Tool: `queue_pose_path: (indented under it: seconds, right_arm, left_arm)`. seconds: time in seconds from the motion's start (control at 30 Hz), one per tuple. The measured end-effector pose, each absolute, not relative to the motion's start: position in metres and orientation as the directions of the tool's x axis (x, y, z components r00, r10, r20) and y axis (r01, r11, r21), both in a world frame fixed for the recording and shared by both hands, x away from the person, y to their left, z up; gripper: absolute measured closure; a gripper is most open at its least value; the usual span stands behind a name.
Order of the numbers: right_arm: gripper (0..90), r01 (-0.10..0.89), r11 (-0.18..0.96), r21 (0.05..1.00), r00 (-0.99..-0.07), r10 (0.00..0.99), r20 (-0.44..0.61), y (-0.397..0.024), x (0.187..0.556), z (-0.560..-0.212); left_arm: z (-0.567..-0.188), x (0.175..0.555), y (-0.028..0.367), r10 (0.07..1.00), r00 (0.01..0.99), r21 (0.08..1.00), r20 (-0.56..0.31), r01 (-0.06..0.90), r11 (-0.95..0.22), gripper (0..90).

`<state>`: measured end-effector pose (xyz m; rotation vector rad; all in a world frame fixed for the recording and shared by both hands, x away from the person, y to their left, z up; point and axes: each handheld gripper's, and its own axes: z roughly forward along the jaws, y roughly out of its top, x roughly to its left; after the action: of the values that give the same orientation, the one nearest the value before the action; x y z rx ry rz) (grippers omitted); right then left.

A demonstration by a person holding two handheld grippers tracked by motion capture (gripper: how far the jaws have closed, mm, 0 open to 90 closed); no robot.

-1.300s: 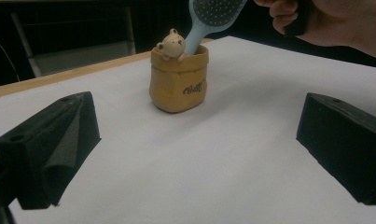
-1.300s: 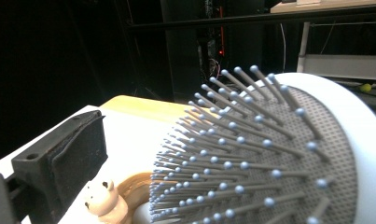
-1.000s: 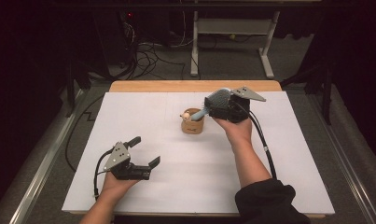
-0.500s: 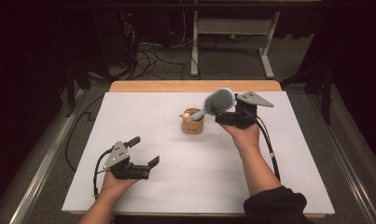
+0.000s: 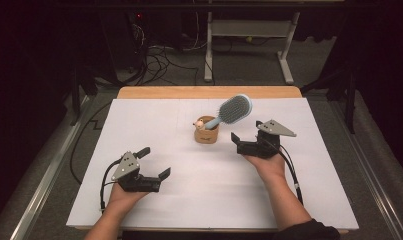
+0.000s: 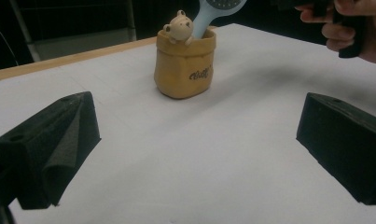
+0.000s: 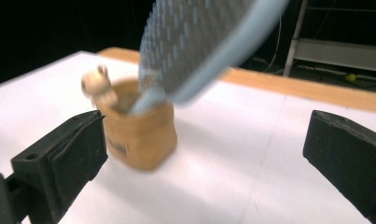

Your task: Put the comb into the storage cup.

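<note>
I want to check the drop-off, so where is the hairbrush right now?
In the high view the hairbrush stands handle-down in the small tan holder near the table's far middle, its head leaning right, just left of the open right gripper.

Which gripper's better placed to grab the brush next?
Right. The right gripper sits open just beside the cup, with the brush leaning toward it. The left gripper is open too, but farther back.
</note>
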<state>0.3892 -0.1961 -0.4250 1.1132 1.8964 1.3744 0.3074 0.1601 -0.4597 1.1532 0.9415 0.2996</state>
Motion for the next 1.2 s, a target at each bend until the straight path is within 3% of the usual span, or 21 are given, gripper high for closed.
queue_pose_path:
  seconds: [0.43, 0.8, 0.93, 1.2]
  right_arm:
    - [0.0, 0.248, 0.131, 0.960, -0.523, 0.852, 0.019, -0.233, 0.325, -0.452]
    - [0.0, 0.212, 0.104, 0.972, -0.458, 0.889, 0.005, -0.281, 0.272, -0.453]
    - [0.0, 0.201, 0.091, 0.975, -0.443, 0.896, 0.008, -0.287, 0.267, -0.453]
    - [0.0, 0.198, 0.103, 0.975, -0.454, 0.891, -0.002, -0.285, 0.270, -0.453]
  left_arm:
    - [-0.459, 0.308, 0.163, 0.647, 0.591, 0.873, -0.481, 0.253, 0.418, 0.5]
    - [-0.461, 0.294, 0.183, 0.666, 0.583, 0.883, -0.466, 0.252, 0.397, 0.5]
    - [-0.461, 0.296, 0.190, 0.665, 0.555, 0.863, -0.500, 0.254, 0.436, 0.5]
    - [-0.460, 0.293, 0.189, 0.671, 0.566, 0.873, -0.479, 0.226, 0.433, 0.5]
